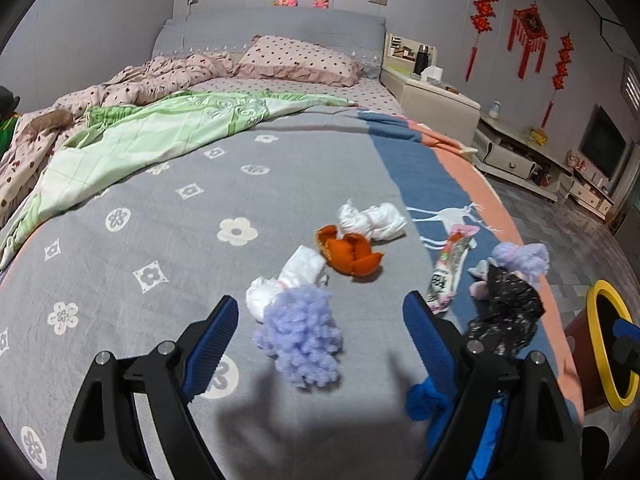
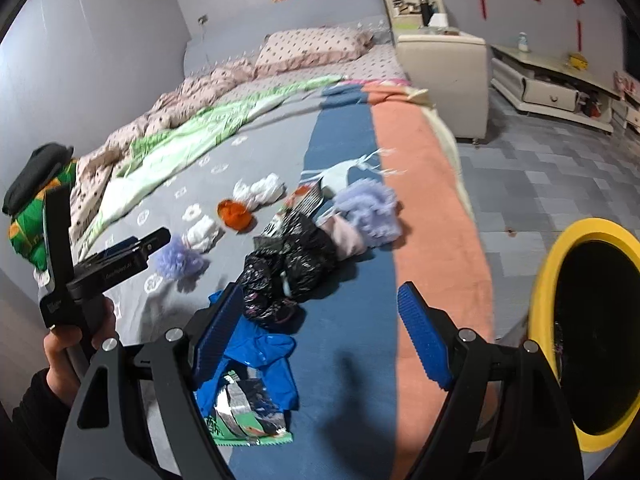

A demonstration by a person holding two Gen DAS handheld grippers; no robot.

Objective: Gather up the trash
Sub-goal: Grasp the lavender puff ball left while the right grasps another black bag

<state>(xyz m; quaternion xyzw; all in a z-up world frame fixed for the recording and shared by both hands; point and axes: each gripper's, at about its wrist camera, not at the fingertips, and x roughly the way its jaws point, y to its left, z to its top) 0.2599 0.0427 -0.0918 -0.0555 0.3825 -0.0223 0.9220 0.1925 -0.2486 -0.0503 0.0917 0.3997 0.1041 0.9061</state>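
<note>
The right gripper [image 2: 320, 332] hangs wide open over the bed [image 2: 352, 380] (nothing between its jaws), crumpled black bag [image 2: 288, 264] just beyond, yellow-rimmed bin [image 2: 540, 280] at right.

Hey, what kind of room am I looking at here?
Almost certainly a home bedroom: a wide bed under a grey flower-patterned blanket, a pink polka-dot pillow against the grey padded headboard, and a cream bedside cabinet next to it.

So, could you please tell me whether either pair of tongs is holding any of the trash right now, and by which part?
Nothing is held: the left tongs and right tongs both stand open and empty above the bed.
</note>
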